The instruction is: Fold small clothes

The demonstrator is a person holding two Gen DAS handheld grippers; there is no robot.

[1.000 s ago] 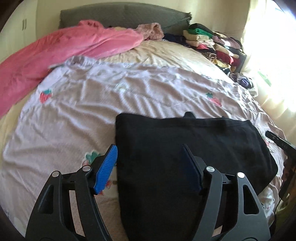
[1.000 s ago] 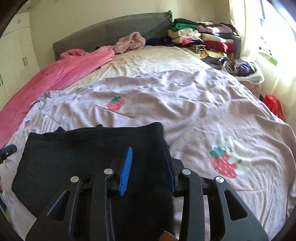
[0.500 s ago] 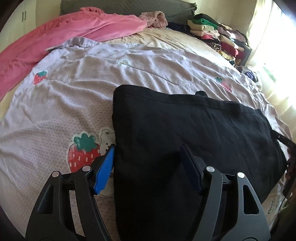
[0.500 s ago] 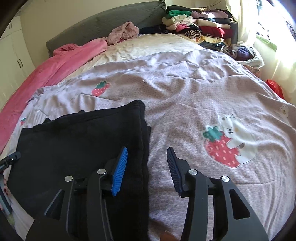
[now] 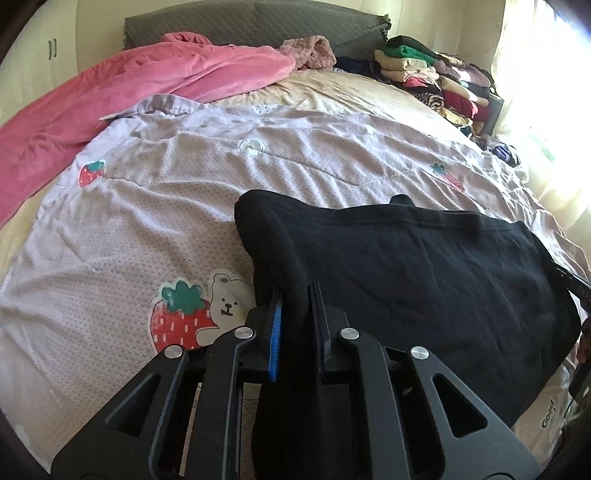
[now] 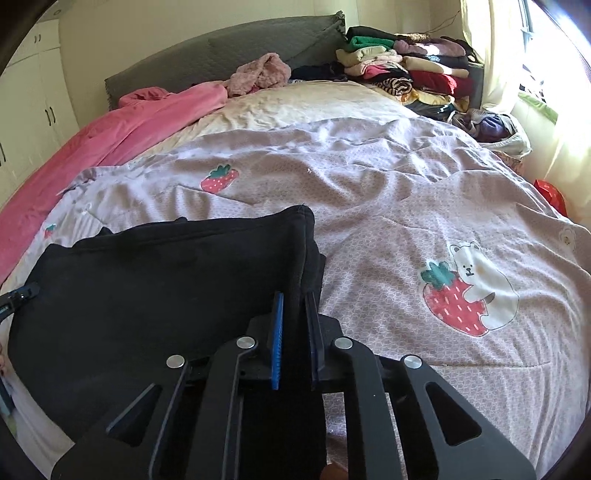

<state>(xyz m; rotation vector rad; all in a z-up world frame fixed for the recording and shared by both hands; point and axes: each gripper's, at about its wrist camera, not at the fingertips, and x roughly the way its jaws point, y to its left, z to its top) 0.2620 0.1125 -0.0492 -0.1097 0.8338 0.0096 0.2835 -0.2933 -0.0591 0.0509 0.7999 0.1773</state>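
A black garment (image 5: 424,266) lies folded flat on the lilac strawberry-print bedcover (image 5: 177,206). In the left wrist view my left gripper (image 5: 295,291) is closing on the garment's near left edge. Its blue pads press a bunched ridge of the black cloth. In the right wrist view the same garment (image 6: 166,280) fills the lower left. My right gripper (image 6: 293,295) is closing on its near right edge, with a fold of cloth pinched between the pads. The cloth hides both pairs of fingertips in part.
A pink blanket (image 5: 129,92) lies along the left side of the bed, with a grey headboard (image 5: 258,22) behind it. Stacked folded clothes (image 6: 406,66) sit at the far right corner. A sunlit curtain (image 5: 546,92) hangs to the right.
Both grippers have gone from wide apart to pinched on the black garment's near edges. The cloth now bunches up into a ridge at each gripper.
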